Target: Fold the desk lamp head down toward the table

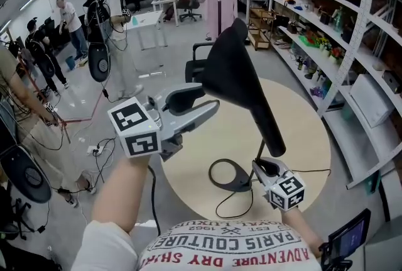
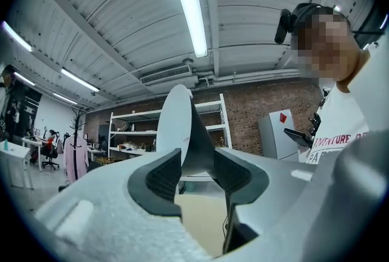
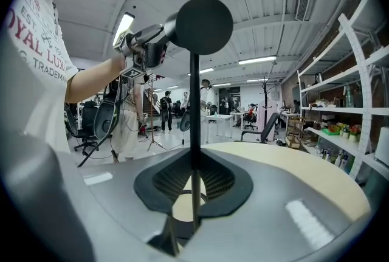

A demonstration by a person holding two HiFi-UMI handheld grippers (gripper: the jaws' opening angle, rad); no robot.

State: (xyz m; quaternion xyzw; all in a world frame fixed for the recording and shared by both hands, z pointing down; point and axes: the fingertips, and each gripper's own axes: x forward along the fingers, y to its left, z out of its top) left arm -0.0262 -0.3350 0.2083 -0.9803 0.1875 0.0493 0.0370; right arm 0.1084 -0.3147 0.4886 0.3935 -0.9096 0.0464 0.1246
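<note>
Your left claw (image 1: 210, 100) stands wide at the raised lamp head (image 1: 232, 68); your right claw (image 1: 267, 167) pinches the stem (image 3: 194, 103) above the worktop (image 1: 308, 138). Off-centre pressure could tip the base (image 1: 242, 186) or slip off the rim.

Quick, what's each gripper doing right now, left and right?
Left gripper: open, jaws wide around the edge of the lamp head, apparently not clamping it.
Right gripper: shut on the lamp stem.

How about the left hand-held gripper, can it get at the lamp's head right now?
Probably yes. The left hand-held gripper is open, with the lamp head between its jaws and nothing else in the way.
</note>
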